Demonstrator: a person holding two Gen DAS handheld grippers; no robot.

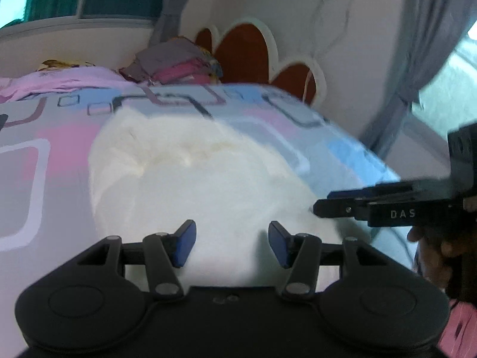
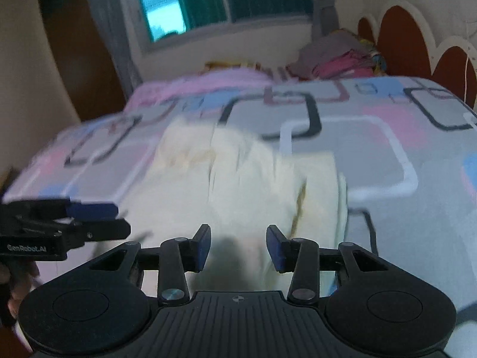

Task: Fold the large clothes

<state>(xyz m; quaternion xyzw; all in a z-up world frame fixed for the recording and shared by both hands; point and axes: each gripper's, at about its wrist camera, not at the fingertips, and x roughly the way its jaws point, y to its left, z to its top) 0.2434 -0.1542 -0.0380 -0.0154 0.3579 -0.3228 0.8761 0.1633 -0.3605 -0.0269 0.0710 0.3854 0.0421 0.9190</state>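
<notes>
Your left tool (image 1: 232,244) hangs nearest the lens, its blue-padded jaws spread apart with nothing pinched between them, just above the crumpled cream-white fleecy garment (image 1: 190,167). Your right tool (image 2: 237,247) is likewise released, pads parted and clear of the cloth below it. The garment lies bunched in the middle of the bed with the grey, pink and blue rectangle-patterned sheet (image 2: 387,137). A pile of folded clothes (image 1: 176,62) sits by the headboard.

Patterned bed (image 1: 53,161) bearing white garment (image 1: 202,173), folded clothes pile (image 1: 179,65).
</notes>
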